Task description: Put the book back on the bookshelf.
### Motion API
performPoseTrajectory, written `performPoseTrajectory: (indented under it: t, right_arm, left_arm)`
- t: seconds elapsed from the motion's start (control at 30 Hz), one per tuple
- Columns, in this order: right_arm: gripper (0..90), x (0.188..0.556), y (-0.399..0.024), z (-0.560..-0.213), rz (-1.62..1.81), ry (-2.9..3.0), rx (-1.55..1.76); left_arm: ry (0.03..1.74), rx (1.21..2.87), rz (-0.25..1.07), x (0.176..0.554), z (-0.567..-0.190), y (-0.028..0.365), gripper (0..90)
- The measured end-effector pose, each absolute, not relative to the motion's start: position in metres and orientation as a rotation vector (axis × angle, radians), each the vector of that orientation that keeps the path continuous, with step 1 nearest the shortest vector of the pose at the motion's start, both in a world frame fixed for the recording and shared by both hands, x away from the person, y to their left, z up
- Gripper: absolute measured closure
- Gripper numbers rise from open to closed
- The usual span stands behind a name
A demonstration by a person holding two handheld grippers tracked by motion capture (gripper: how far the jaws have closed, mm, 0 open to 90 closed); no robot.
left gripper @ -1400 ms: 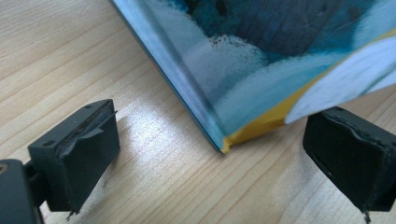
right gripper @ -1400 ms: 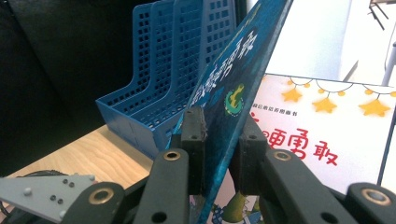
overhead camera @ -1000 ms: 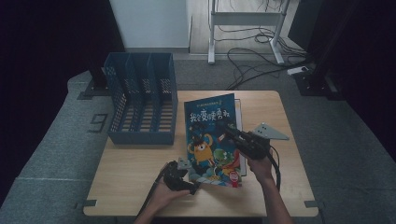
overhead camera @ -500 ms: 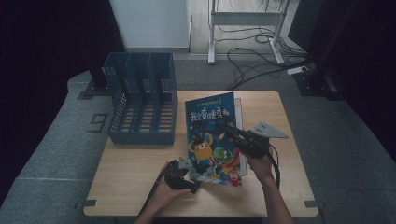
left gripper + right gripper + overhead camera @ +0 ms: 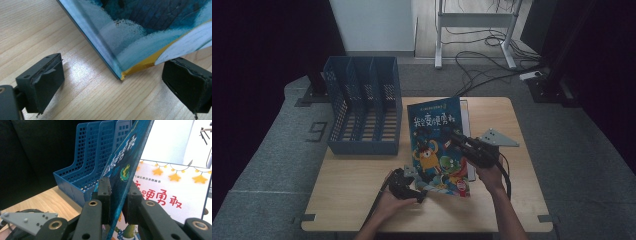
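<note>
The right gripper (image 5: 115,202) has its fingers (image 5: 104,195) clamped on the edge of a blue picture book (image 5: 126,167), one pad on each side of the cover, which it holds tilted up off a second book (image 5: 172,192) lying flat on the tabletop (image 5: 352,185). In the high view the picture book (image 5: 437,145) stands just beside the blue file rack (image 5: 362,112), its lower corner down on the tabletop. The left gripper (image 5: 112,75) has its fingers (image 5: 41,80) spread wide apart, one on either side of that corner (image 5: 122,76), without pressing on it.
</note>
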State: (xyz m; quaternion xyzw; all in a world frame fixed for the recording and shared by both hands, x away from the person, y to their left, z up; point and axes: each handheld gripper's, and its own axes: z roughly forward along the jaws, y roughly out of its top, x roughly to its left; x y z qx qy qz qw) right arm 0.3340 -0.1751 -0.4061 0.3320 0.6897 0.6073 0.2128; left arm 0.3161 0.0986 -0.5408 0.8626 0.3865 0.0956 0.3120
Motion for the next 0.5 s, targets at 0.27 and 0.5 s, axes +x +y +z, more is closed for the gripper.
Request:
performPoseTrajectory:
  t: [0.27,0.5]
  right_arm:
    - [78.0,0.326,-0.181,-0.405,1.686,1.959,0.889]
    - [78.8,0.319,-0.185,-0.406,1.704,1.971,0.895]
  left_arm:
    - [1.016,2.287,0.272,0.314,-0.541,0.097,3.8]
    - [1.015,2.291,0.282,0.313,-0.542,0.096,3.5]
